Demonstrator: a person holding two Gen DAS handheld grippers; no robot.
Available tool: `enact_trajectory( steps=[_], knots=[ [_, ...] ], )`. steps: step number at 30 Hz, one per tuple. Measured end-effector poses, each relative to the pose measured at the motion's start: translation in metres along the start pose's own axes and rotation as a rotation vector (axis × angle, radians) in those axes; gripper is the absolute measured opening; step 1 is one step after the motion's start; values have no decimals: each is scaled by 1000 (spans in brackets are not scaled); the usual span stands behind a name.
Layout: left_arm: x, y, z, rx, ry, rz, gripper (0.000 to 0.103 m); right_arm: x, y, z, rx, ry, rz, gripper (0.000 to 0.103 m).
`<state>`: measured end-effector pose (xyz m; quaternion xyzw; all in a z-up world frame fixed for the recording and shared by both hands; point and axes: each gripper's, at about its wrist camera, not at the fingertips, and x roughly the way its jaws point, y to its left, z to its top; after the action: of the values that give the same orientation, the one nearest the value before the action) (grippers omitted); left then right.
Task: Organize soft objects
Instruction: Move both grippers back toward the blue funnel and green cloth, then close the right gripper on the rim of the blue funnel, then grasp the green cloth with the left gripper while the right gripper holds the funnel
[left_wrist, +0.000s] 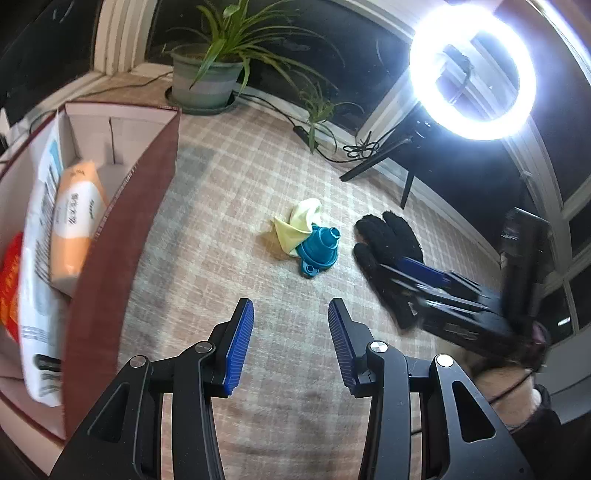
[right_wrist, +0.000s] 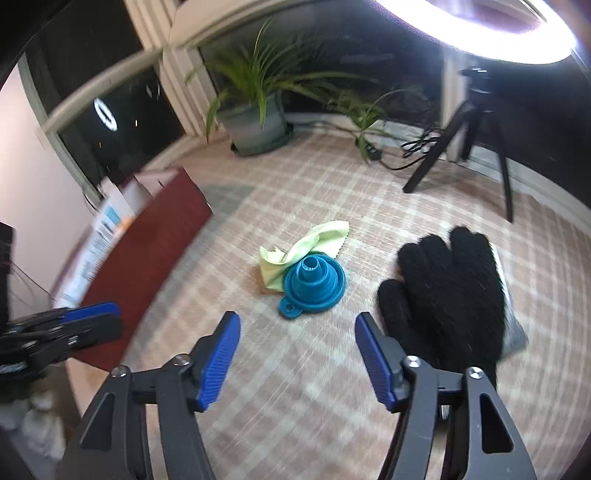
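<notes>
Hovering above a plaid-covered tabletop (left_wrist: 236, 192), the left gripper (left_wrist: 291, 325) is seen with its blue-padded jaws parted and nothing between them. The right gripper (right_wrist: 297, 350) is likewise held with jaws apart and empty; from the left wrist view it is seen low over the cuff end of a black knit glove (right_wrist: 447, 291), though contact cannot be confirmed because of blur.

Items recorded outward from the grippers:
- Black knit glove: laid flat, fingers pointing away, to the right of centre; a grey object is partly hidden beneath its far edge.
- Blue collapsible funnel (right_wrist: 314, 282): placed spout-up at centre, its tab loop toward the cameras, resting on one edge of a pale yellow-green cloth (right_wrist: 314, 242), which is crumpled just behind it.
- Open cardboard box (left_wrist: 122, 236) with dark red outer wall: at the left, containing an orange tissue pack (left_wrist: 74, 221) and a white printed bag (left_wrist: 37, 280).
- Potted plant (left_wrist: 207, 77), a ring light (left_wrist: 472, 70) on a tripod, and cables: noted at the far edge, by dark windows.
</notes>
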<state>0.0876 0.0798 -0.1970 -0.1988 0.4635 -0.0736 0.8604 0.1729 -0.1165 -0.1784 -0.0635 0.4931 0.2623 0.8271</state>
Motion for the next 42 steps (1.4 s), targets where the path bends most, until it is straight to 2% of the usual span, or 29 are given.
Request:
enact_trajectory(
  steps=[1,7,11,17,27,33,42],
  knots=[
    [1,0,0,-8,-4,0,40,12,2,4,-19,20,-6,50],
    [11,2,5,-68,-13,-2,40,60,-4,21,-39,79,-22,48],
    [14,1,8,-97,-16,12,40,82,-9,31,-44,104,-6,47],
    [9,-9,9,-102,-35,30,40,101,-17,35,-63,131,9,37],
    [53,-22,9,-115,-1,53,40,89,-44,32,-80,143,45,36],
    [89,-12,24,-159,-5,78,41,86,-46,26,-116,163,78,36],
    [134,-8,50,-151,21,73,41,85,-46,23,-109,147,91,36]
  ],
)
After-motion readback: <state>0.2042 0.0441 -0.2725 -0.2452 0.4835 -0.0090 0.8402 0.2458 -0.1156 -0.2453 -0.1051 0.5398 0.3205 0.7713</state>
